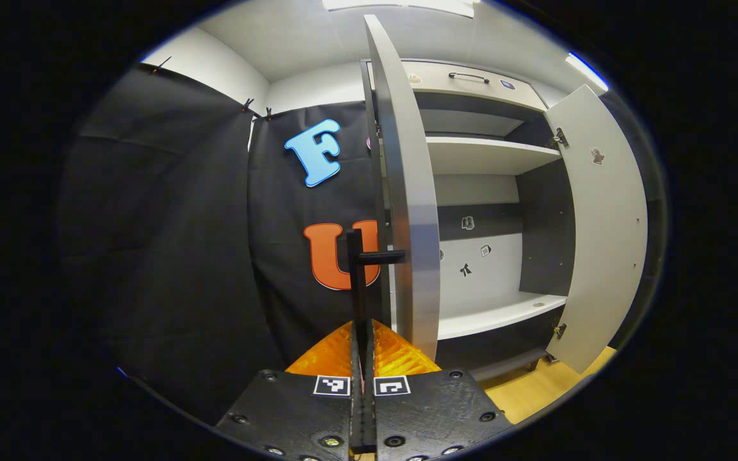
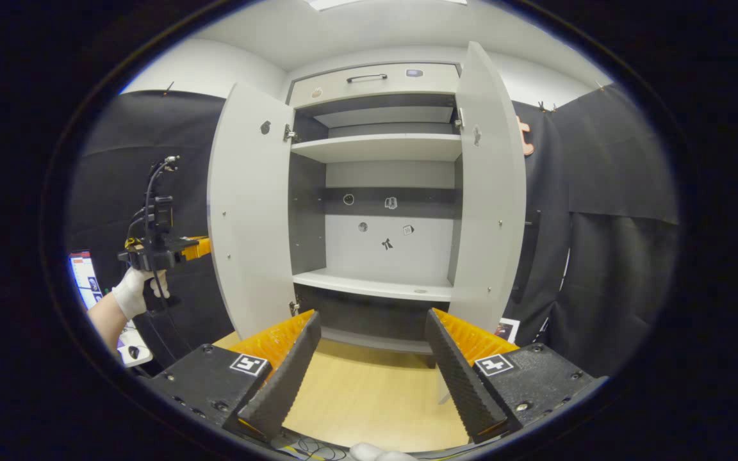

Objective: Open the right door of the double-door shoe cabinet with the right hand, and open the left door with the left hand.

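The shoe cabinet (image 2: pixel 375 192) stands against the booth's back wall with both doors swung out. In the right gripper view the left door (image 2: pixel 250 211) stands open on the left and the right door (image 2: pixel 491 192) open on the right, and between them lie bare shelves (image 2: pixel 378 147) and a back panel with small stickers (image 2: pixel 387 243). A drawer front with a handle (image 2: pixel 366 77) runs across the top. In the left gripper view the left door (image 1: pixel 407 205) is seen edge-on, just ahead of the camera, with its dark bar handle (image 1: pixel 357 282) running down between the fingers of the left tongs (image 1: pixel 362 349), which are closed narrowly on that handle. The right door (image 1: pixel 599 230) stands open beyond. The right tongs (image 2: pixel 372 349) are spread wide, holding nothing, well back from the cabinet above the wooden floor (image 2: pixel 369 397). Far left in that view a gloved hand (image 2: pixel 135 291) holds the other tool beside the left door
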The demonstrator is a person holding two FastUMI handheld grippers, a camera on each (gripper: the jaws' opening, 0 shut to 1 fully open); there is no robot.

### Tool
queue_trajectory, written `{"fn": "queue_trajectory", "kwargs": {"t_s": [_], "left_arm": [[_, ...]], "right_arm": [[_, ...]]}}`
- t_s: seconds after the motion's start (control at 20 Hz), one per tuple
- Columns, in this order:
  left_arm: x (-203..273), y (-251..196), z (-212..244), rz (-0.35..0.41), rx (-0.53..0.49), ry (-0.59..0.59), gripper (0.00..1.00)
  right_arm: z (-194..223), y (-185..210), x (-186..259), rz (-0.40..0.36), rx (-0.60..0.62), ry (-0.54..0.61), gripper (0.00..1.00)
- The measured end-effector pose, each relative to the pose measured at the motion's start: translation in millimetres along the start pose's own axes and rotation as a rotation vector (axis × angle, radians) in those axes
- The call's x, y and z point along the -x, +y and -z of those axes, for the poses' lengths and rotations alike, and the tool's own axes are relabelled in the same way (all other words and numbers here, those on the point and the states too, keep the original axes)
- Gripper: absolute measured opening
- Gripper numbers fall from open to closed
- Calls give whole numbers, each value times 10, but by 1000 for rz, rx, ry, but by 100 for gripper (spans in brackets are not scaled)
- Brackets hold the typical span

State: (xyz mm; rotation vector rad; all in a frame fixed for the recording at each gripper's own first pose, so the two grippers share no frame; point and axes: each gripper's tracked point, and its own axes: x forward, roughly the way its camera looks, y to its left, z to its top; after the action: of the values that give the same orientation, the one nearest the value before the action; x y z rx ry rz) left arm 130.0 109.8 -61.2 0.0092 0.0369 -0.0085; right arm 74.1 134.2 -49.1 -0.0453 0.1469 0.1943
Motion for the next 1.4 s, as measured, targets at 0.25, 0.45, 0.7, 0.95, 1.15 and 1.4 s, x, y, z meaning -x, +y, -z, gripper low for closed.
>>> {"fn": "queue_trajectory", "kwargs": {"t_s": [0.25,0.45,0.7,0.95,1.15,1.4], "left_arm": [[-7,26,29,27,-24,1,0],[4,23,21,16,-7,1,1],[42,153,30,-34,-45,9,8],[238,315,127,-98,-38,26,71],[427,377,247,-138,-58,52,95],[536,367,320,-166,-33,76,95]], "right_arm": [[13,0,7,-1,-2,7,100],[7,33,13,-15,-6,7,100],[-10,13,15,-16,1,1,100],[-11,-7,18,-16,-6,0,100],[-18,-14,3,-18,-6,-2,100],[-46,-15,8,-23,-5,-17,100]]}}
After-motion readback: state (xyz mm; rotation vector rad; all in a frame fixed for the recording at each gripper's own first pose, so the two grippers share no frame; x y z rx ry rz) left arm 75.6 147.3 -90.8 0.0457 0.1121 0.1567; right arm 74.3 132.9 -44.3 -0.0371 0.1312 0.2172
